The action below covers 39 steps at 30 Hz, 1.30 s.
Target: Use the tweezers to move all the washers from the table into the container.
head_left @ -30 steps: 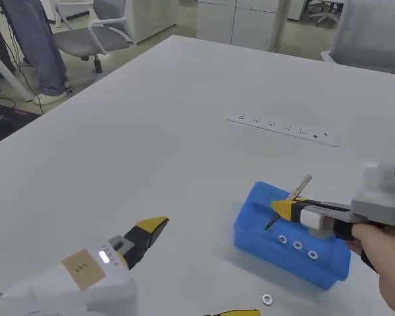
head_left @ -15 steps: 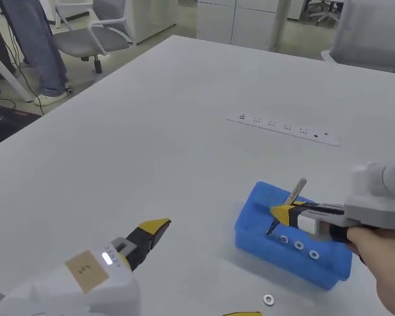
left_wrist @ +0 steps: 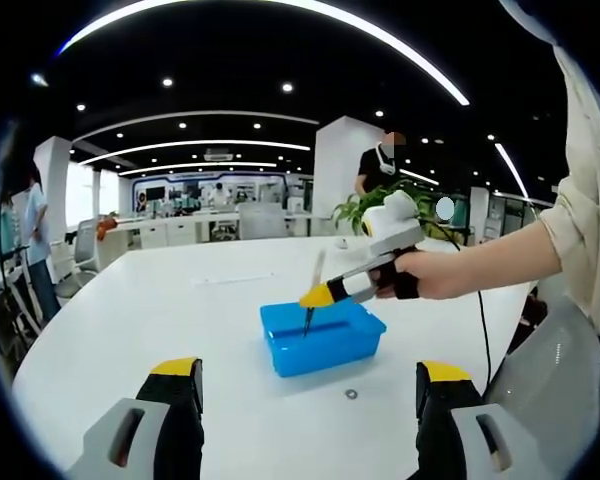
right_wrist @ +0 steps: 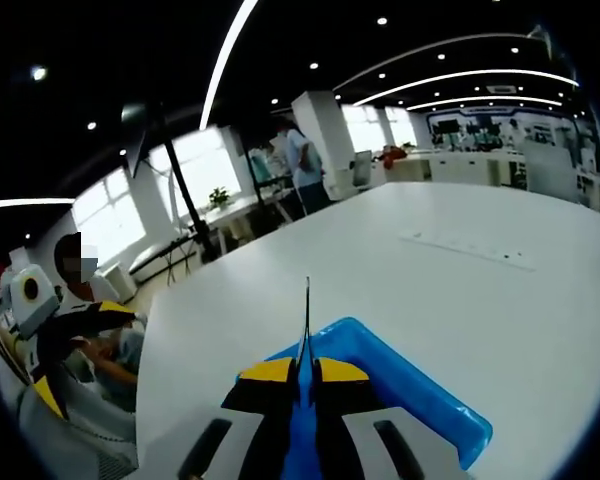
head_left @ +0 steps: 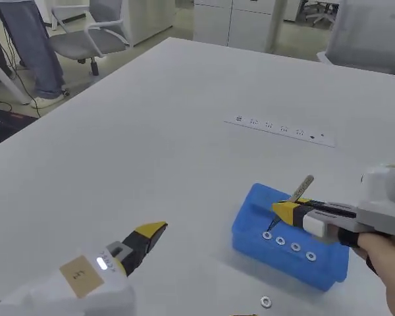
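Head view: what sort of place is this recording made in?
Probably an open-plan office: a large white table with a socket strip, a grey swivel chair beside it, and recessed ceiling lights in the left gripper view.

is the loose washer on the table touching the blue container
Apart. The head view shows the washer lying on the table with a strip of bare white surface between it and the container wall. The left gripper view agrees.

White table [head_left: 151, 145] carrying three things.
Blue container [head_left: 283, 264] is sitting toward the near right. One loose washer [head_left: 266, 302] is lying on the bare top just in front of it, apart from its wall. A flush socket strip [head_left: 280, 129] is running across the top farther back.
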Available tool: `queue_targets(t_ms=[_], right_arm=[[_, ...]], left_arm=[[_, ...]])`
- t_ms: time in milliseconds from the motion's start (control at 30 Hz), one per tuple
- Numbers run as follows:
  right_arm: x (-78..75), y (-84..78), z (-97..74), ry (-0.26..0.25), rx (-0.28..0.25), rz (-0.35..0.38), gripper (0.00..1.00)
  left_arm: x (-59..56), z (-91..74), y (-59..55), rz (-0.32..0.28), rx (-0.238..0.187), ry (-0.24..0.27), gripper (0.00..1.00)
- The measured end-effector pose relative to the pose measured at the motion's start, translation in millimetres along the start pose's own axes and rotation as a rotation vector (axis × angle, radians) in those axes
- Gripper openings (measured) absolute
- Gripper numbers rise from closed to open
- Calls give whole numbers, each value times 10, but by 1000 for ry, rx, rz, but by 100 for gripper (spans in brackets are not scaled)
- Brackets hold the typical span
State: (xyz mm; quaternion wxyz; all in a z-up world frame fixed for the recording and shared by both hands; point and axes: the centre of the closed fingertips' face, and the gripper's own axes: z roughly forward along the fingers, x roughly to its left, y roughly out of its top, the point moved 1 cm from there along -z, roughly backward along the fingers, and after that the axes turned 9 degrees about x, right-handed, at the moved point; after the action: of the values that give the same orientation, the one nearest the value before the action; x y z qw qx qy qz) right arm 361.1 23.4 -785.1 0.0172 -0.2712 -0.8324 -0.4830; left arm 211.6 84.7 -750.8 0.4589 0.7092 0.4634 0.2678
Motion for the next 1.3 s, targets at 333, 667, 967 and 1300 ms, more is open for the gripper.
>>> queue_targets(t_ms=[333, 667, 967, 1300], right_arm=[[268, 101, -237, 49, -72, -3, 4], [504, -170, -291, 100, -45, 10, 4], [554, -560, -171, 108, 59, 20, 4], [546, -795, -96, 119, 133, 4, 4]], left_arm=[[-2, 1, 0, -3, 0, -3, 89], [-4, 0, -3, -2, 0, -4, 89], [-5, -4, -2, -2, -2, -4, 89], [-7, -3, -8, -2, 0, -6, 89]])
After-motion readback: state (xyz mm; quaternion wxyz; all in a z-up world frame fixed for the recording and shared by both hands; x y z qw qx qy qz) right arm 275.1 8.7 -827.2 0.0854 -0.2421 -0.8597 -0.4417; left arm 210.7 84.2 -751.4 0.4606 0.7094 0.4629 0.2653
